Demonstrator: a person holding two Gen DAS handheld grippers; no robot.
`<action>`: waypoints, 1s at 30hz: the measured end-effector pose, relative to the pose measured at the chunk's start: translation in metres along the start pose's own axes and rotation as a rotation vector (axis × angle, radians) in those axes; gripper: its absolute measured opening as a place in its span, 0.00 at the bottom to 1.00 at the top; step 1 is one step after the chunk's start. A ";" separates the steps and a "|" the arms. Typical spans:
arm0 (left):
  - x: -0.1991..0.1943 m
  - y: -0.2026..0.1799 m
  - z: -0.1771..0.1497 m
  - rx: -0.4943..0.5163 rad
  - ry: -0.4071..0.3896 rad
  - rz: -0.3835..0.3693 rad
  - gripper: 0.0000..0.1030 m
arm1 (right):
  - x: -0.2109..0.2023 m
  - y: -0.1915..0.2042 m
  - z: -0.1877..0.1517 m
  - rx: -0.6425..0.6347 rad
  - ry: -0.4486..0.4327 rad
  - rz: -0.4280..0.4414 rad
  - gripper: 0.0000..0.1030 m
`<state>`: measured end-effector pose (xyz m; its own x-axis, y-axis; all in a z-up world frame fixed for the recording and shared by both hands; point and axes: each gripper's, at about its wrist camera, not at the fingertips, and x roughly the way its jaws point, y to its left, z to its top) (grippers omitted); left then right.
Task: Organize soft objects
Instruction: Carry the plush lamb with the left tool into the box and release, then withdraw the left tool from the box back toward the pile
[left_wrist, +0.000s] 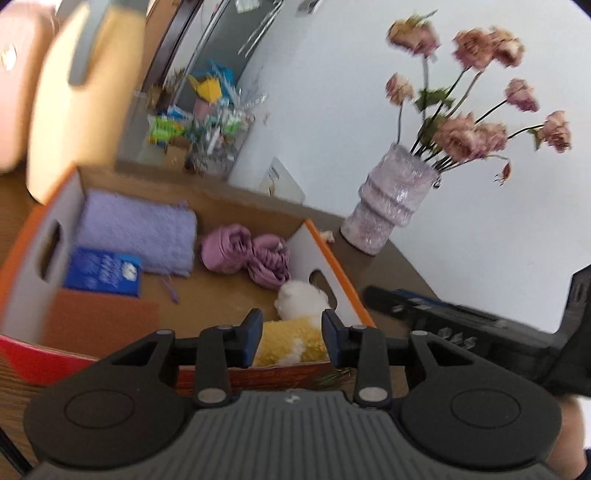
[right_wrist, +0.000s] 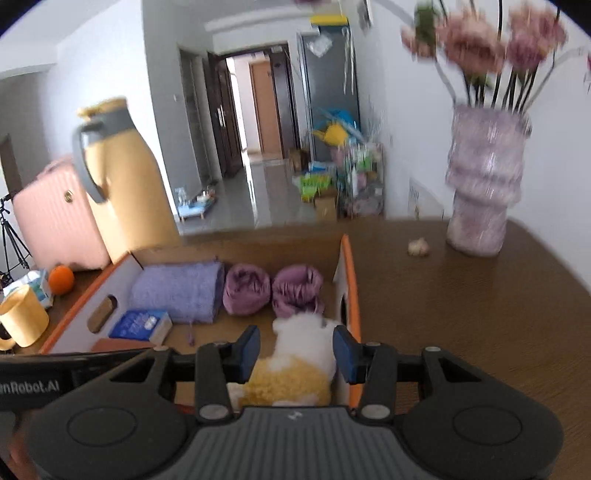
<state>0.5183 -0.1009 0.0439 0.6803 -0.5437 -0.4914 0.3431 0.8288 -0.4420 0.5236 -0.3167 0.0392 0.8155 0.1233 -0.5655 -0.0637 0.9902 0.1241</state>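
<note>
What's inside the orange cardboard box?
Lavender towel, two purple rolled cloths, blue packet, yellow-white plush toy. The plush's near part is hidden behind the right tool.

White walls (right_wrist: 406, 122), brown wooden table (right_wrist: 461, 306), open doorway (right_wrist: 258, 107)

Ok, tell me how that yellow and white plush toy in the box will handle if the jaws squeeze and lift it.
The plush toy looks fluffy, so it will probably compress and feel light. It seems limp, so the ends may droop. Its pile looks grippy, unlikely to slip. It lies close to the box wall, which may crowd one jaw.
</note>
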 end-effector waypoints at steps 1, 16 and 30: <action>-0.016 -0.002 0.000 0.028 -0.021 0.022 0.35 | -0.010 0.001 0.003 -0.011 -0.020 -0.002 0.43; -0.201 -0.035 -0.153 0.339 -0.241 0.355 0.77 | -0.207 0.029 -0.101 -0.164 -0.336 0.082 0.68; -0.238 -0.036 -0.224 0.263 -0.156 0.396 0.77 | -0.267 0.047 -0.229 -0.196 -0.265 0.112 0.69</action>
<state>0.1991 -0.0308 0.0081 0.8732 -0.1708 -0.4565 0.1769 0.9838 -0.0297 0.1712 -0.2880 0.0094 0.9167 0.2363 -0.3222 -0.2496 0.9683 0.0001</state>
